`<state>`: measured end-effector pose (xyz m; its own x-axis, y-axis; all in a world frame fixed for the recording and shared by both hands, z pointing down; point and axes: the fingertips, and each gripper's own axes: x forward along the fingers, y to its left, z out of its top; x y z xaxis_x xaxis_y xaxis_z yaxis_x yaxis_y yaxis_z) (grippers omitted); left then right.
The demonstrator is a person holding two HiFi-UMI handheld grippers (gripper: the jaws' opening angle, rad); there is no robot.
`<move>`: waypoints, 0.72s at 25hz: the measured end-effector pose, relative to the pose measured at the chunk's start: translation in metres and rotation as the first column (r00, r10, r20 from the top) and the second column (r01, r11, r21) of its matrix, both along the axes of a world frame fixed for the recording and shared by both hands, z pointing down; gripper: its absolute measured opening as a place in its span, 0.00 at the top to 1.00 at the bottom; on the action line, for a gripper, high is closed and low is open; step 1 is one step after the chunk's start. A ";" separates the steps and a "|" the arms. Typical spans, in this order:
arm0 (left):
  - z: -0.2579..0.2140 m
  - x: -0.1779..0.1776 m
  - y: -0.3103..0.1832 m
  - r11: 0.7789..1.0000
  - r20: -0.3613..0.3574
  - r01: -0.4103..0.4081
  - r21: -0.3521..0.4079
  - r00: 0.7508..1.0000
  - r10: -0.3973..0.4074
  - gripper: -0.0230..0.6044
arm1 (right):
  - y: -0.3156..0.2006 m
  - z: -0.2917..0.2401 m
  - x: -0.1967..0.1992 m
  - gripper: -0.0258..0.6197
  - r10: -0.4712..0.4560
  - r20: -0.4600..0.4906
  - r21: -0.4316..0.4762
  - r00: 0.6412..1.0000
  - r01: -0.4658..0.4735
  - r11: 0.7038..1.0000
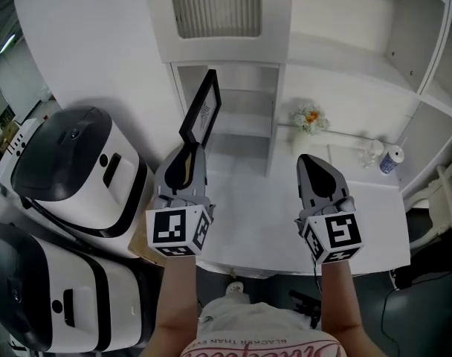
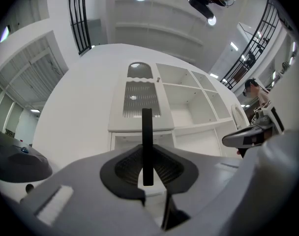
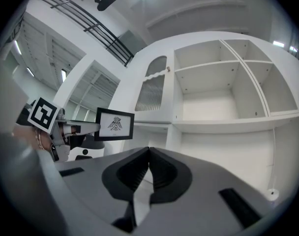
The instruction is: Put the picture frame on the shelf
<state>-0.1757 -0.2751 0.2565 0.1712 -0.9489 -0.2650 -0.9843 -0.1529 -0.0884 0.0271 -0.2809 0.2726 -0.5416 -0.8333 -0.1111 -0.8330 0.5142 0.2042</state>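
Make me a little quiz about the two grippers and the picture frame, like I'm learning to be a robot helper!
1. True or false: the right gripper is holding something.
2. What grips the picture frame? A) left gripper B) right gripper C) nothing
3. Fill in: the picture frame is up in the air, not yet on the white ____.
Key: 1 false; 2 A; 3 shelf.

Grey left tool [image 1: 190,149], right tool [image 1: 311,161], white shirt [image 1: 263,332]
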 end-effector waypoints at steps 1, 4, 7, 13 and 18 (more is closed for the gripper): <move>0.000 -0.002 -0.007 1.000 -0.005 -0.014 0.000 1.000 0.014 0.86 | -0.005 -0.001 -0.002 0.95 0.011 -0.002 0.002 1.000 -0.011 1.000; 0.001 -0.006 -0.027 0.998 -0.027 -0.057 -0.004 0.998 0.056 0.86 | -0.017 -0.001 -0.008 0.95 0.044 -0.010 0.004 0.999 -0.044 0.999; 0.005 -0.009 -0.043 0.995 -0.058 -0.100 -0.014 0.993 0.099 0.86 | -0.025 -0.001 -0.013 0.95 0.076 -0.018 0.000 0.997 -0.076 0.997; 0.017 -0.016 -0.065 0.983 -0.151 -0.177 -0.042 0.974 0.169 0.86 | -0.037 0.001 -0.020 0.95 0.130 -0.019 -0.005 0.991 -0.130 0.991; 0.025 -0.017 -0.075 0.966 -0.239 -0.252 -0.053 0.943 0.232 0.86 | -0.041 0.007 -0.029 0.95 0.151 -0.027 -0.016 0.988 -0.151 0.988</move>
